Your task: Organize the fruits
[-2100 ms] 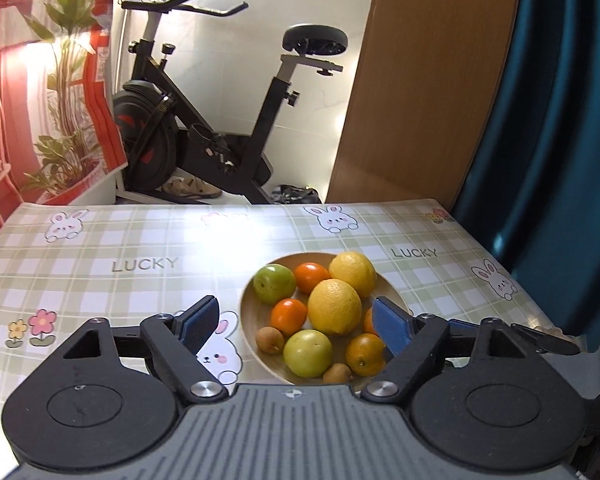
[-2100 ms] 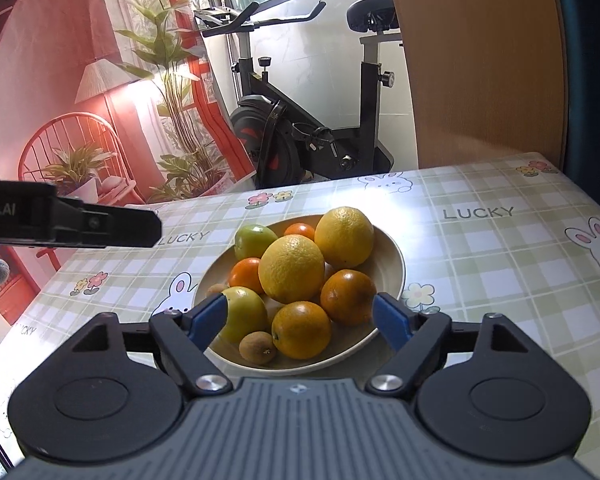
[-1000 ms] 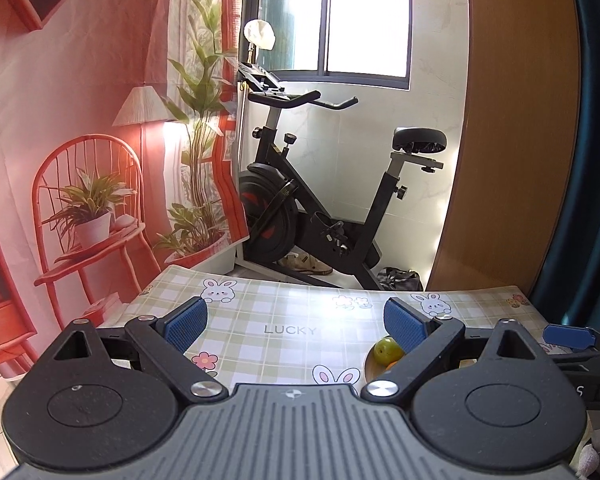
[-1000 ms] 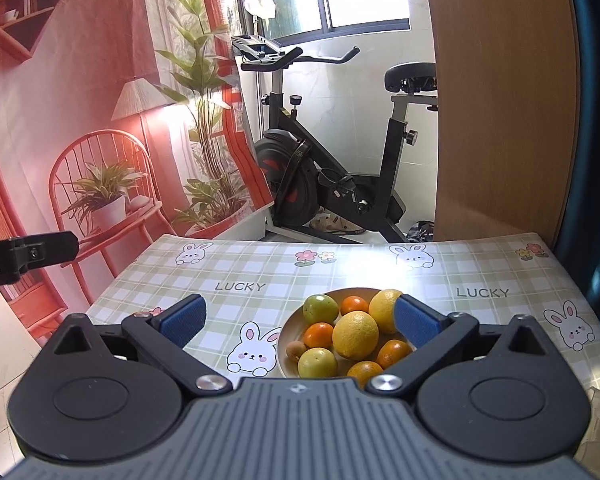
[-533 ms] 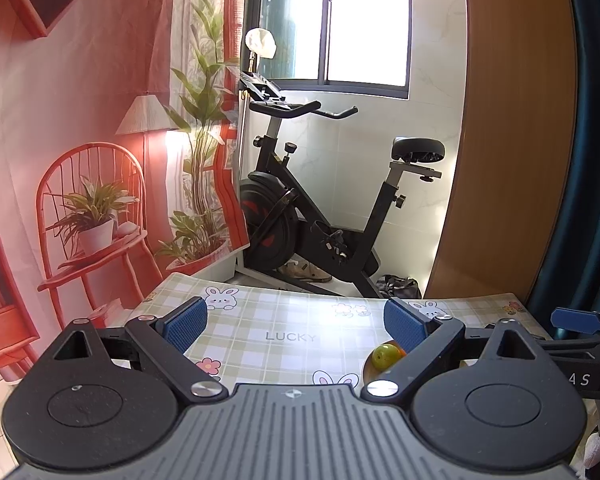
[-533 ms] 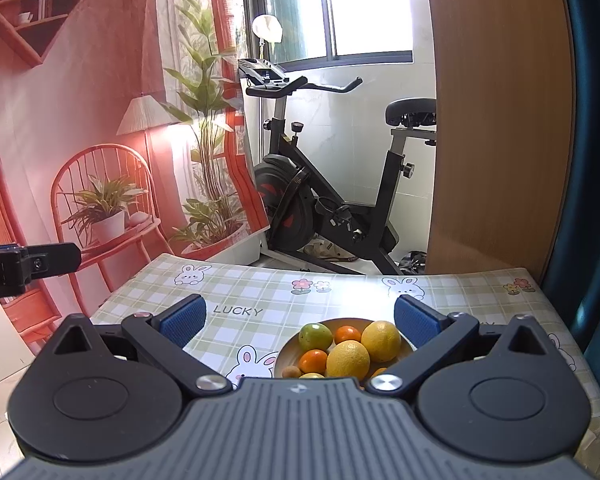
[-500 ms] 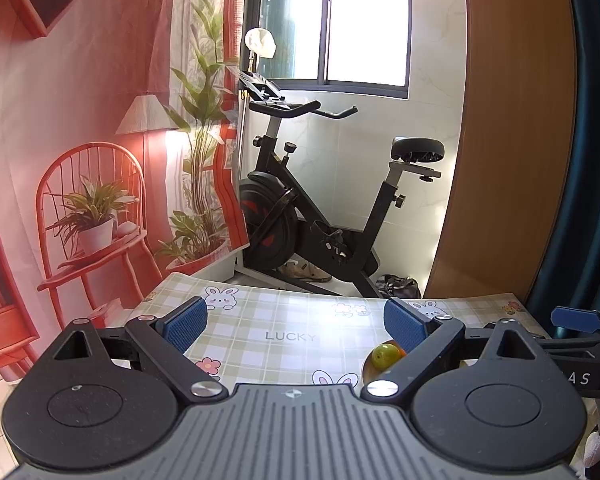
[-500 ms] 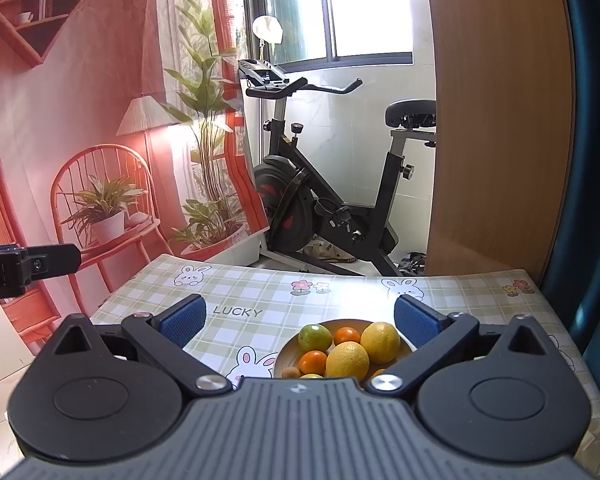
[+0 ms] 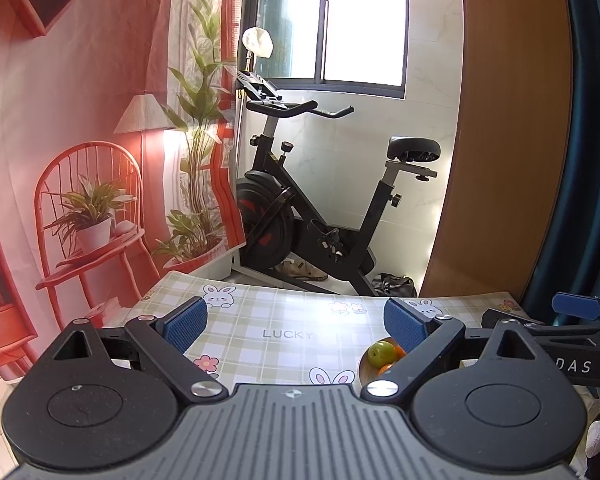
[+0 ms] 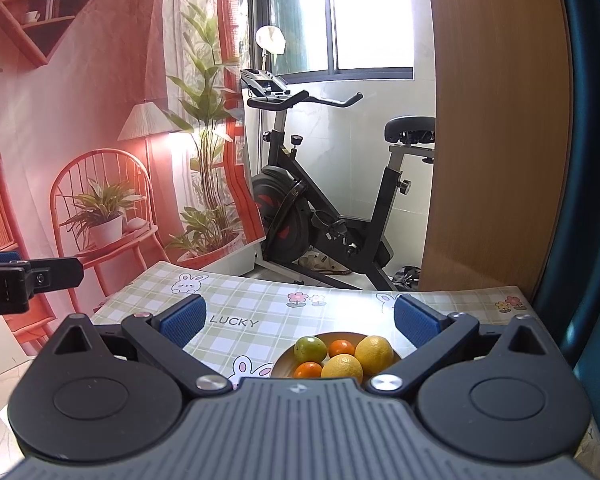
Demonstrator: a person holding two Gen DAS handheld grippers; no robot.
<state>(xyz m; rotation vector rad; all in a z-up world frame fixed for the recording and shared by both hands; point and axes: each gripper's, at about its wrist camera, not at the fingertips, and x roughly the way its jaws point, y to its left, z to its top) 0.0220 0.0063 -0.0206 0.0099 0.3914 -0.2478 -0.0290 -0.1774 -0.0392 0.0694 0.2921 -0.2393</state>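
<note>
A tan bowl (image 10: 284, 358) of fruit sits on the checked tablecloth (image 10: 260, 308). In it I see a green apple (image 10: 310, 349), a small orange (image 10: 341, 348), two yellow lemons (image 10: 374, 354) and another orange (image 10: 308, 370); the near part is hidden by my gripper body. My right gripper (image 10: 296, 316) is open and empty, held high and back from the bowl. My left gripper (image 9: 296, 322) is also open and empty; its view catches only the bowl's left edge (image 9: 362, 368) with the green apple (image 9: 381, 353).
An exercise bike (image 10: 320, 200) stands beyond the table's far edge. A wooden panel (image 10: 496, 140) and teal curtain (image 10: 592, 160) are on the right, a printed backdrop (image 10: 80, 120) on the left. The other gripper's arm shows at each view's side (image 9: 572, 332).
Both grippers have pulled back and up from the bowl over the last two seconds; the bowl now sits low and small. The fruit has not moved.
</note>
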